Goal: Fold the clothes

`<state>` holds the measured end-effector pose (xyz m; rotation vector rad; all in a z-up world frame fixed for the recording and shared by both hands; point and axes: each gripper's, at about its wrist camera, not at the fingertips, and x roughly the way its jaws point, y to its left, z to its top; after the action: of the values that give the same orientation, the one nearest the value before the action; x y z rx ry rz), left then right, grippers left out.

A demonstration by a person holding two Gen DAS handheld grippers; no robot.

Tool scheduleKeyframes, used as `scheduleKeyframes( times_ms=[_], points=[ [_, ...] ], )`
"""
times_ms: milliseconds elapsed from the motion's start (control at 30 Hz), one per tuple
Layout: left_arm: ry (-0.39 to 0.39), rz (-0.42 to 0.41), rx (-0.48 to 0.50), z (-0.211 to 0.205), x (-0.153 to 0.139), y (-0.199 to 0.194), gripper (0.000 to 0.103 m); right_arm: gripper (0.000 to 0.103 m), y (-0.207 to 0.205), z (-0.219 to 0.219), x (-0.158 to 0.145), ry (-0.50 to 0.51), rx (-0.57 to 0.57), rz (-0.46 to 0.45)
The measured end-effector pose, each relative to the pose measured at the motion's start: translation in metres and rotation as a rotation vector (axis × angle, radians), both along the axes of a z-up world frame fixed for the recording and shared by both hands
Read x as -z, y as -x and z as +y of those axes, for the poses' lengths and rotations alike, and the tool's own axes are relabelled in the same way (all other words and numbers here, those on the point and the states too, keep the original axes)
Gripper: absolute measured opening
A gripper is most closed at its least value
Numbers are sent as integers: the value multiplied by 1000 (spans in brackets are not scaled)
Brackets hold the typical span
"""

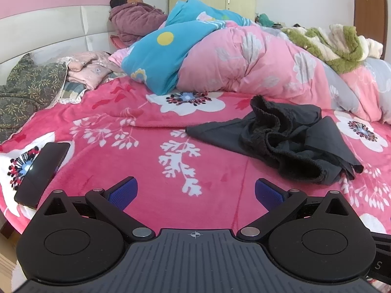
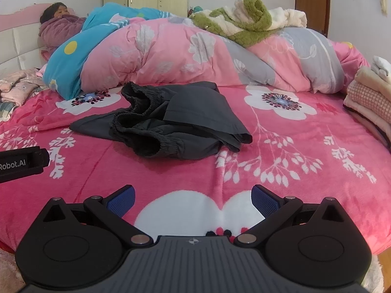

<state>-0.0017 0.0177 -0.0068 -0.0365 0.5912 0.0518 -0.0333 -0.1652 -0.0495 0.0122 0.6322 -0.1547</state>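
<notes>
Black crumpled elastic-waisted shorts [image 2: 171, 119] lie bunched on the pink floral fleece bed [image 2: 281, 161]; left gripper [image 1: 195, 193] and right gripper [image 2: 193, 195], both spread empty, risk pinching several layers.

The dark shorts [image 1: 281, 144] lie crumpled, so folds hide their full shape and the underside. A phone [image 1: 41, 173] near the bed's left edge shows only glare on its screen. The person [image 1: 136, 17] at the headboard is mostly buried under the quilt [image 1: 244, 58]. A stack of folded cloth [image 2: 369, 97] is cut off by the right wrist view's right edge. A black strap [image 2: 22, 163] enters from the left edge, its lettering partly cut off. Small things behind the quilt are too small to tell.
</notes>
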Motion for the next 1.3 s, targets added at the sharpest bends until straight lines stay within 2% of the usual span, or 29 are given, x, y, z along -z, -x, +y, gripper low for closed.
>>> scheduleKeyframes(
  times_ms=[333,567,767,933,1067,1133,1200,1300],
  points=[
    [-4,10,14,-7,6,-7,103,103,-7,-4,4,-5,1,4],
    [43,16,62,-17,13,-19,103,103,-12,-18,7,-21,-14,-26],
    [132,-48,167,-28,15,-39,103,103,-20,-45,0,19,-14,-115],
    [148,-56,256,-40,16,-67,103,103,-42,-73,-17,77,-25,-223],
    [189,-86,331,-40,24,-86,103,103,-72,-85,-34,77,-137,-297],
    [174,-123,354,-42,27,-95,103,103,-90,-81,-41,82,-218,-317],
    [144,-135,368,-44,32,-107,102,103,-110,-74,-47,66,-317,-315],
    [139,-113,384,-42,44,-125,98,103,-144,-56,-52,31,-445,-260]
  ],
)
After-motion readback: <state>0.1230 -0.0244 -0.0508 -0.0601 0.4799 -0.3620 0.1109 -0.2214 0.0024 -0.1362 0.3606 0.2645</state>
